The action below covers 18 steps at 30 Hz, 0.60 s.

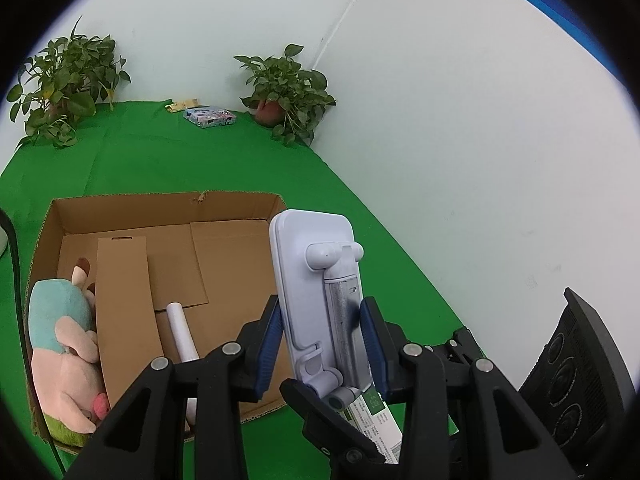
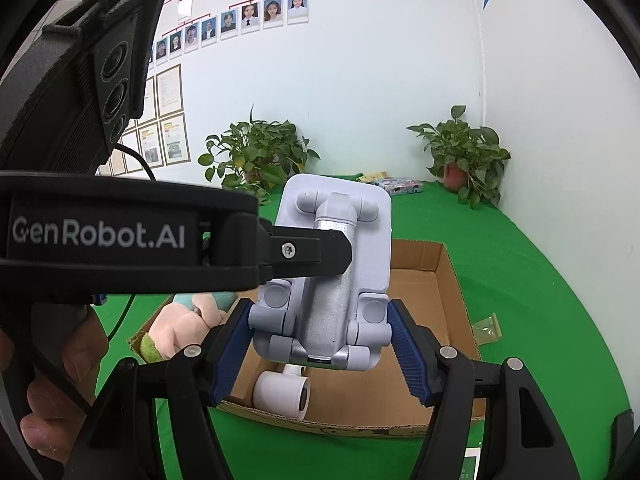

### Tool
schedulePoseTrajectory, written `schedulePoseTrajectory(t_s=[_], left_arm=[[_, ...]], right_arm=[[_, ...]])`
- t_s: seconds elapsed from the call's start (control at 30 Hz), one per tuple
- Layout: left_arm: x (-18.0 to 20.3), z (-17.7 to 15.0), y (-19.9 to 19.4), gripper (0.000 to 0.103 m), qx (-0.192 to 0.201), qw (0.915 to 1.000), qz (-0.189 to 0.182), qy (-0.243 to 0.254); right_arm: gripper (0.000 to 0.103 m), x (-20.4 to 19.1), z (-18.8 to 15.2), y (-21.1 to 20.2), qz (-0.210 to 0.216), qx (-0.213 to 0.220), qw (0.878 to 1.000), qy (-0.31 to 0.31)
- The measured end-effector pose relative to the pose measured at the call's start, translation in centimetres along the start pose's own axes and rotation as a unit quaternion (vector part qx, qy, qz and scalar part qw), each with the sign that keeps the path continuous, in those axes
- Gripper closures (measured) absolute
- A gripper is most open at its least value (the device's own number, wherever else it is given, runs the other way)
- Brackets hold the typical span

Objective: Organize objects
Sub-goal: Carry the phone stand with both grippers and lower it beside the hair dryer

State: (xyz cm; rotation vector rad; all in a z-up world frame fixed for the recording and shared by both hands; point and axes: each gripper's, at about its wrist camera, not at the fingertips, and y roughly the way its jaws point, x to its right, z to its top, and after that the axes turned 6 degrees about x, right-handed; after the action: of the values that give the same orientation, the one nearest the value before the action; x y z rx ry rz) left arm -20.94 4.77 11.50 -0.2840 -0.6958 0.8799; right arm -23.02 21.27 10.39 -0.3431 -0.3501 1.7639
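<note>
Pale lavender folding plastic phone stand [image 1: 316, 292]: clamped by left tool [image 1: 325, 344], above the open brown cardboard box [image 1: 168, 208]. Right tool [image 2: 320, 354]: pads flank the stand's base; contact unclear. In box: white roll [image 1: 182, 330], pastel plush toy [image 1: 66, 344].

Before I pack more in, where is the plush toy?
The plush toy lies inside the cardboard box, against its left wall in the left wrist view, beside a cardboard divider.

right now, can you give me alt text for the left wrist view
The left gripper is shut on a pale lilac folding phone stand, held upright beside an open brown cardboard box on a green cloth. Inside the box lie a pink and teal plush toy and a white roll.
</note>
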Motion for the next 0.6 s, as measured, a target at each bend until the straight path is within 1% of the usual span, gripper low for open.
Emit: schedulePoseTrajectory(t_s=[0.27,0.4,0.6], left_arm=[[-1.0,0.1,2.3,0.066,-0.025,0.9996,0.006,-0.009],[-2.2,-0.5,4.1,0.066,-0.044,0.9988,0.007,-0.017],[-4.0,-1.5,6.9,0.067,-0.074,0.9967,0.011,-0.032]], right_arm=[[0.039,2.2,0.2,3.4,0.004,-0.027,0.999,0.017],[0.039,2.9,-0.8,5.5,0.007,-0.051,0.998,0.023],[0.039,4.6,-2.5,9.8,0.017,-0.097,0.994,0.038]])
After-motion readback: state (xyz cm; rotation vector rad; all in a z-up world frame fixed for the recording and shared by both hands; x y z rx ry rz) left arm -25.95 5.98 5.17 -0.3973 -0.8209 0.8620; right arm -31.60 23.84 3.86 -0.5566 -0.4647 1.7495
